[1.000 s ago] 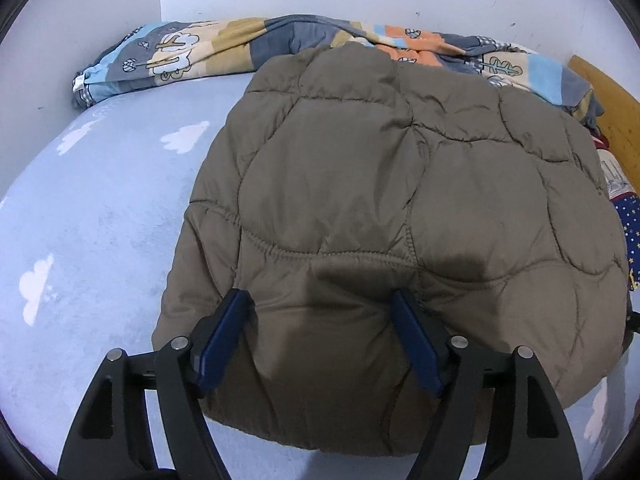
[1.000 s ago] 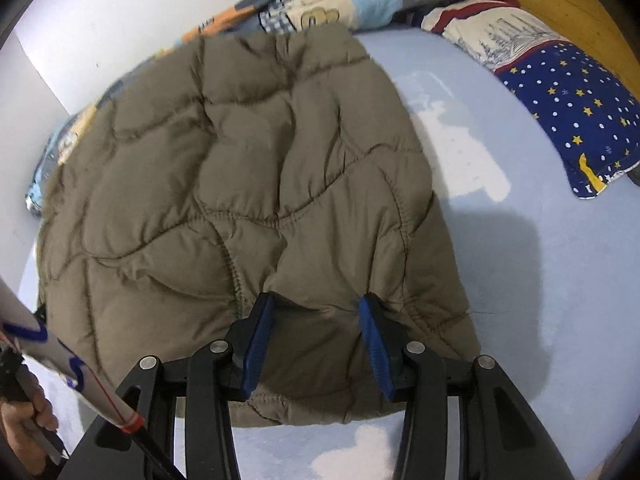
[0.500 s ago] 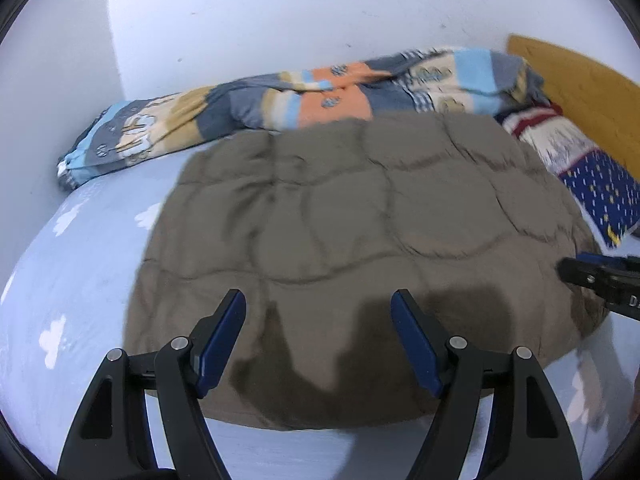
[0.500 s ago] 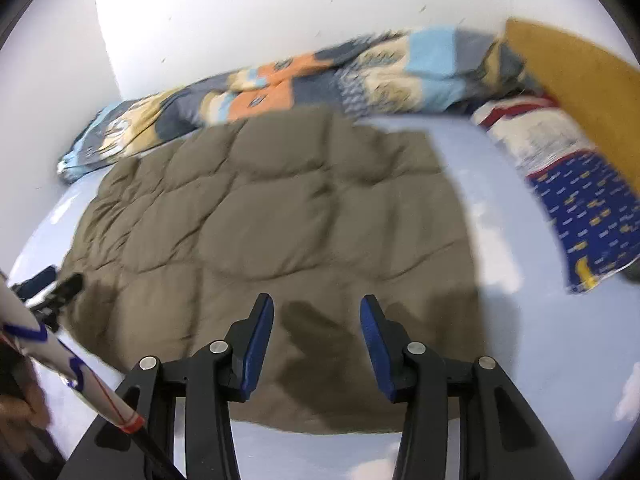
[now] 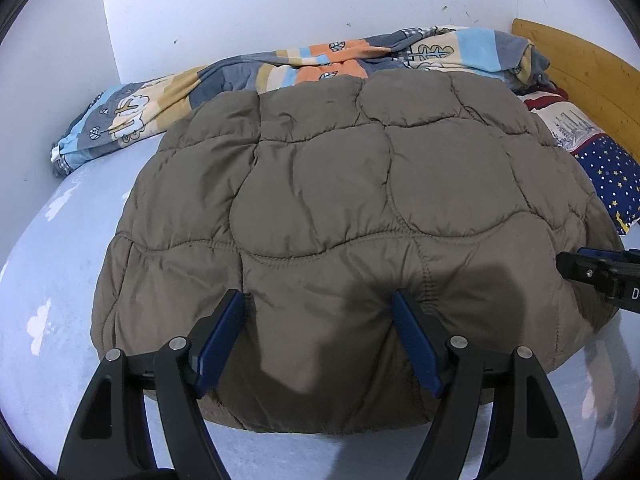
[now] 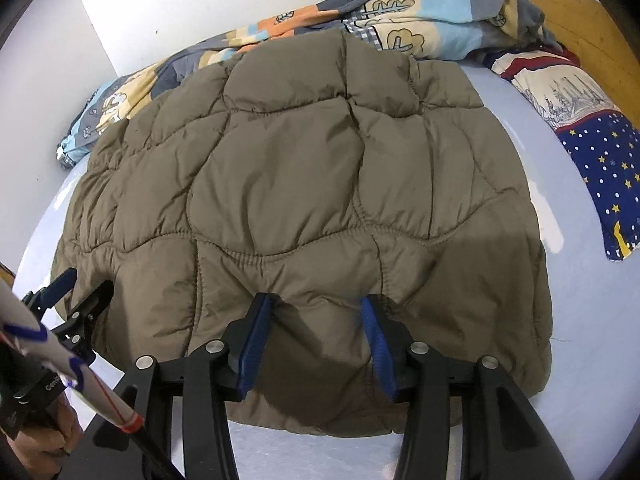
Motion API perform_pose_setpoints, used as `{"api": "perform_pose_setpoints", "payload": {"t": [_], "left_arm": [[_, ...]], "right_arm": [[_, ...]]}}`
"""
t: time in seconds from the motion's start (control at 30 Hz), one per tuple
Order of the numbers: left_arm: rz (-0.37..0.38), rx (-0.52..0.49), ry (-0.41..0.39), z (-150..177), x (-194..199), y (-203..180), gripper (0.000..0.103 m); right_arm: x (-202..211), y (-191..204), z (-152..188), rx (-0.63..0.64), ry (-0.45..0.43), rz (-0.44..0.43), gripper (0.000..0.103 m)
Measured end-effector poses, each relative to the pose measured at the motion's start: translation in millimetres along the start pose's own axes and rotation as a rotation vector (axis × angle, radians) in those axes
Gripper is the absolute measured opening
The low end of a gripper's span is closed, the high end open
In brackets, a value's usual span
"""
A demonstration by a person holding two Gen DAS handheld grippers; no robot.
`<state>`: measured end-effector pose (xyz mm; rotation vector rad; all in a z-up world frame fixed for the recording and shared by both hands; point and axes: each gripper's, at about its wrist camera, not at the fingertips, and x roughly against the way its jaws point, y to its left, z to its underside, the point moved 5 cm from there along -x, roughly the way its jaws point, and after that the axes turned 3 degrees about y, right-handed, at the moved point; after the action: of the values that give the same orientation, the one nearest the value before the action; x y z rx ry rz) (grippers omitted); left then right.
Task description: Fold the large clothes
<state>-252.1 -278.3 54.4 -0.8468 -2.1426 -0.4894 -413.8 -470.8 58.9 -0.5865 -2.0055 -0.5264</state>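
A brown quilted jacket [image 5: 340, 200] [image 6: 300, 180] lies flat on the bed. In the left wrist view my left gripper [image 5: 318, 304] stands open, its blue fingertips resting on the jacket's near hem left of the middle. My right gripper [image 6: 316, 304] is at the hem further right. Its jaws are opening, with a soft bulge of the fabric between the tips and no firm pinch. Each gripper shows in the other's view: the right gripper [image 5: 592, 264] at the jacket's right edge, the left gripper [image 6: 84, 282] at its left edge.
The light blue cloud-print sheet [image 5: 48, 280] [image 6: 580, 300] surrounds the jacket. A striped patterned quilt [image 5: 320, 64] [image 6: 400, 12] is bunched along the white wall. A star-print pillow [image 5: 608, 176] [image 6: 600, 152] lies by the wooden headboard [image 5: 580, 60]. A hand [image 6: 48, 440] shows at lower left.
Half a second ago both grippers hung above the jacket, casting shadows on it. Now their fingertips are down at the near hem again. The jacket still lies flat.
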Motion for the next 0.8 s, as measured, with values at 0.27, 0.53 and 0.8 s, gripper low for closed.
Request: {"api": "perform_pose_setpoints", "payload": {"t": [0.27, 0.53, 0.8], "left_arm": [[-0.007, -0.008, 0.007, 1.9, -7.3, -0.5, 0.078], [0.015, 0.043, -0.031, -13.7, 12.0, 12.2, 0.077], [-0.017, 0.112, 0.036, -46.5, -22.8, 63.3, 0.078]], "right_arm": [[-10.5, 0.5, -1.5, 0.026, 0.021, 0.027, 0.053], [-1.8, -3.4, -9.0, -0.013, 0.005, -0.01, 0.054], [19.2, -48.4, -42.9, -0.133, -0.141, 0.008, 0.052]]}}
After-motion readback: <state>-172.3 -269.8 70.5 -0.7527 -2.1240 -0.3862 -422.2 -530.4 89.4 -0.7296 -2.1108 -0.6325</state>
